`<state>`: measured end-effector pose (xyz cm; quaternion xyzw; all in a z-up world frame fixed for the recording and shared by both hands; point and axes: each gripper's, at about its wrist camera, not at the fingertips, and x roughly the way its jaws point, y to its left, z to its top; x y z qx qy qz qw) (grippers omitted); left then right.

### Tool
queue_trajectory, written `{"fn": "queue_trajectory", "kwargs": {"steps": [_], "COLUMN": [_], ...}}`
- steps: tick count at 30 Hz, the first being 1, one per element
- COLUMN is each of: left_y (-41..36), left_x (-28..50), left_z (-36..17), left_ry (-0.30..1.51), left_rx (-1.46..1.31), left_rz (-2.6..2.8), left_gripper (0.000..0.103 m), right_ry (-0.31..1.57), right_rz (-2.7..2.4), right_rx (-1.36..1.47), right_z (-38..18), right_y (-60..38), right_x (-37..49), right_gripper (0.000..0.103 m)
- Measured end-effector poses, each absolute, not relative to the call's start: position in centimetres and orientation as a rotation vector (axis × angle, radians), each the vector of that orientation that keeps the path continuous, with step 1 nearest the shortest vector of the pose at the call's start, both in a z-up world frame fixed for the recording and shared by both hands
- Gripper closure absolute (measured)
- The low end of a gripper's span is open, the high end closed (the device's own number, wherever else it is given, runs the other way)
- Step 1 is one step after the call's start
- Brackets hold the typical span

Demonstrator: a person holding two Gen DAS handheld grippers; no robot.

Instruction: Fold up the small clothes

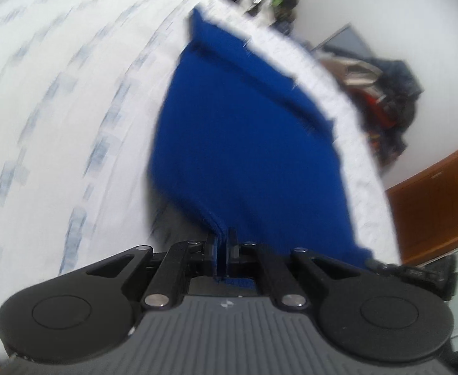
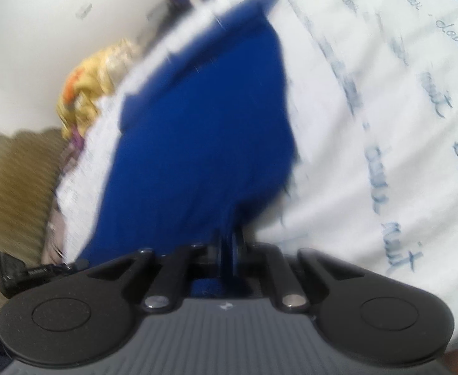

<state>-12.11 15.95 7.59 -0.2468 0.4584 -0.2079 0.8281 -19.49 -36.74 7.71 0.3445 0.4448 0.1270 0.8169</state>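
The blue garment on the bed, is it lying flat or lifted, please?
Partly lifted: both grippers, left and right, pinch the blue garment's near edge; its far end rests on the bedsheet.

blue cursive words, "nuit" among them, printed on the white sheet (image 2: 385, 93).

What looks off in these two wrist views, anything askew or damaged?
Nothing damaged or spilled. The blue garment lies on the printed white sheet, near its far edge; left gripper and right gripper are each shut on its near hem. Both views are motion-blurred, so fine detail is unreadable. A clothes heap sits beyond.
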Motion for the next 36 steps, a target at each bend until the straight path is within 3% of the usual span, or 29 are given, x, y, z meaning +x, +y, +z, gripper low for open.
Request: {"fn": "queue_trajectory", "kwargs": {"steps": [10,16,22,24,26,28,29,32,36], "left_y": [12.2,9.3,7.3,7.7,8.9,10.5,11.1,13.0,15.6], "left_x": [2.9,15.1,25.7,27.0,26.4,23.5,21.6,15.8,10.1], "left_z": [15.1,15.0,10.9,9.1,8.4,8.8,9.3,9.3,5.6], "left_ry": [0.691,0.670,0.697,0.720,0.716,0.635,0.603,0.617,0.771], "left_rx": [-0.485,-0.459,-0.409,-0.452,-0.520,-0.536,-0.508,-0.453,-0.556], "left_rz": [-0.541,-0.477,-0.308,-0.266,-0.216,-0.202,-0.191,-0.190,-0.195], "left_gripper": [0.100,0.100,0.099,0.085,0.040,0.012,0.008,0.008,0.012], "right_ry": [0.652,0.592,0.663,0.693,0.706,0.691,0.654,0.615,0.792], "right_rz": [0.361,0.335,0.242,0.142,0.039,-0.025,-0.016,0.003,-0.003], "right_rx": [0.848,0.923,0.938,0.924,0.929,0.910,0.891,0.768,0.618], "right_z": [13.0,12.9,8.6,6.6,5.5,6.2,6.8,8.8,7.8], "right_y": [-41.4,-44.5,-45.0,-44.1,-43.7,-43.4,-43.4,-43.0,-41.5], "right_x": [-6.6,6.2,18.2,20.7,21.3,20.4,19.1,13.7,6.6], "right_gripper": [0.098,0.098,0.096,0.090,0.065,0.026,0.023,0.021,0.020]}}
